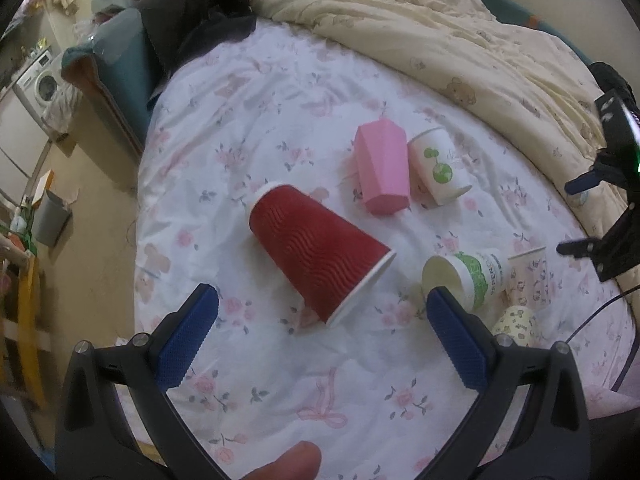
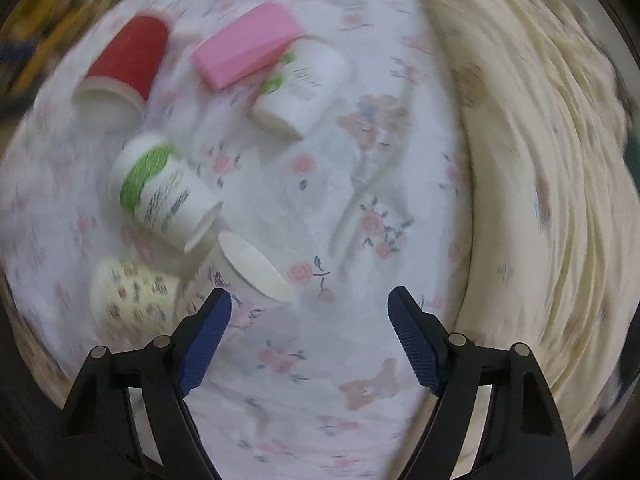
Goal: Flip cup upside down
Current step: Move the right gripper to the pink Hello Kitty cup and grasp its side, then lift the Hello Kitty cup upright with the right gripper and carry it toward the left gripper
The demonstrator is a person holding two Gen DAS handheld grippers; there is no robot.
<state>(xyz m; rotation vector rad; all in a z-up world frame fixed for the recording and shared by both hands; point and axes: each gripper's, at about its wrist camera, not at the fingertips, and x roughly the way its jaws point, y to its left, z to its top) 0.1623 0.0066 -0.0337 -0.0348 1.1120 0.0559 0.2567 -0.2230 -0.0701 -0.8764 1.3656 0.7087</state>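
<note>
Left hand-held gripper (image 1: pixel 322 322): we see its blue fingers spread wide above the bed, gripping nothing.
Right hand-held gripper (image 2: pixel 310 312): spread wide too, with nothing between its fingers; our view from it is smeared with blur.
Red cup (image 1: pixel 316 250): we find it lying on its side on the floral sheet (image 1: pixel 280 120), white rim toward the left hand-held gripper, just ahead of the open fingers and not touching them.
Pink cup (image 1: pixel 382 166): on its side, beyond the red cup, touching or just beside a white cup with a green globe print (image 1: pixel 438 170).
Green-banded cup (image 1: pixel 464 278): on its side to the right of the red cup, close beside a small floral cup (image 1: pixel 528 276) and a yellow patterned cup (image 1: pixel 516 322).
Cream quilt (image 1: pixel 440 28): bunched along the far side of the bed.
Thumb (image 1: pixel 284 462): we see a fingertip at the bottom edge of the left view.
</note>
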